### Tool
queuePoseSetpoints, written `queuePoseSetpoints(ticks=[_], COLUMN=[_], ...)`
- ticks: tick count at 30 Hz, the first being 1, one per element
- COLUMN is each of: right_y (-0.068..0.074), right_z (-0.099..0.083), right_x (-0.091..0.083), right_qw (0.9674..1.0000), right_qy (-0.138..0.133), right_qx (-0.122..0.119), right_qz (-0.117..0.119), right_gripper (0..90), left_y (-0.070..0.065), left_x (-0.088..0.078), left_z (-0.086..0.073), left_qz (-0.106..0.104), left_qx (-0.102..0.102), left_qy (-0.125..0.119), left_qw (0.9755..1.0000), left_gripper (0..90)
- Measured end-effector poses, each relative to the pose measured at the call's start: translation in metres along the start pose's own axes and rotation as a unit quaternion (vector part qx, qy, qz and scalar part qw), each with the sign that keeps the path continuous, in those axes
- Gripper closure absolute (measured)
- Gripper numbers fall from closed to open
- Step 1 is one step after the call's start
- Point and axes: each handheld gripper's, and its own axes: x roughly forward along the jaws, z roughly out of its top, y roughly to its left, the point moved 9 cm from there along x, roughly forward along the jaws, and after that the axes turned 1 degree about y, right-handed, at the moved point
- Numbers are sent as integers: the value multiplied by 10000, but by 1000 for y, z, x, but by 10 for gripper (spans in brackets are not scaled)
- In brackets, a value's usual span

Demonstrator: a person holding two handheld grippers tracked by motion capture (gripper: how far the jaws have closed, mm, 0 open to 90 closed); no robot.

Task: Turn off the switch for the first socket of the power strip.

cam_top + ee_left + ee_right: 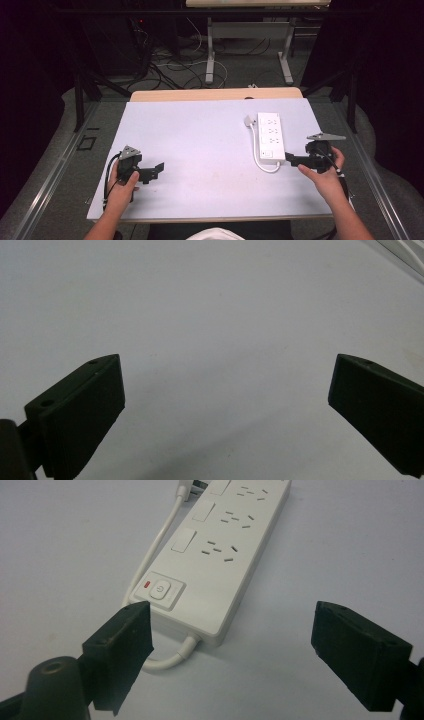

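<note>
Right tongs (230,645) are sitting spread, facing the power strip's (235,555) switch end, its long axis running away. Left tongs (225,405) are spread over bare surface (200,300), well apart.

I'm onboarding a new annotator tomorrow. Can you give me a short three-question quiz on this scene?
1. True or false: the right gripper has its jaws spread apart.
2. Which end of the power strip carries the power button? A) the end nearest the person B) the far end C) the middle
3. Fill in: the left gripper looks down at bare ____.

Key: 1 true. 2 A; in the right gripper view the button sits at the strip's near end, where the cord leaves it. 3 table; nothing lies between its open jaws.
</note>
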Motion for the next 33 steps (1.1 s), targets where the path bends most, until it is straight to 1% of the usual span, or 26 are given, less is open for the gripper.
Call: queuePoseSetpoints(ticks=[4, 5, 7, 17, 21, 28, 30, 33], right_y=[2, 3, 3, 6, 6, 9, 10, 11], right_z=[4, 5, 7, 17, 22, 29, 32, 34], right_x=[0, 0, 0, 1, 1, 3, 4, 5], right_qw=[9999, 9999, 9999, 9996, 9994, 9992, 9989, 9988], right_qy=[63, 82, 92, 223, 260, 306, 344, 367], right_qx=[-102, -68, -106, -138, -214, -244, -304, -315], right_qz=[-9, -16, 2, 39, -2, 12, 5, -9], right_gripper=[162, 162, 165, 171, 174, 176, 178, 178], left_y=[0, 0, 0, 0, 0, 0, 0, 1], left_x=[0, 0, 0, 0, 0, 0, 0, 0], left_z=[0, 0, 0, 0, 0, 0, 0, 0], left_qz=[-2, -2, 1, 2, -1, -1, 2, 2], left_qx=[-4, -4, -1, 3, 2, 6, -2, -2], left_qy=[2, 2, 5, 9, 9, 12, 11, 11], left_qw=[10000, 10000, 10000, 10000, 10000, 10000, 10000, 10000], left_gripper=[17, 17, 17, 17, 17, 17, 17, 17])
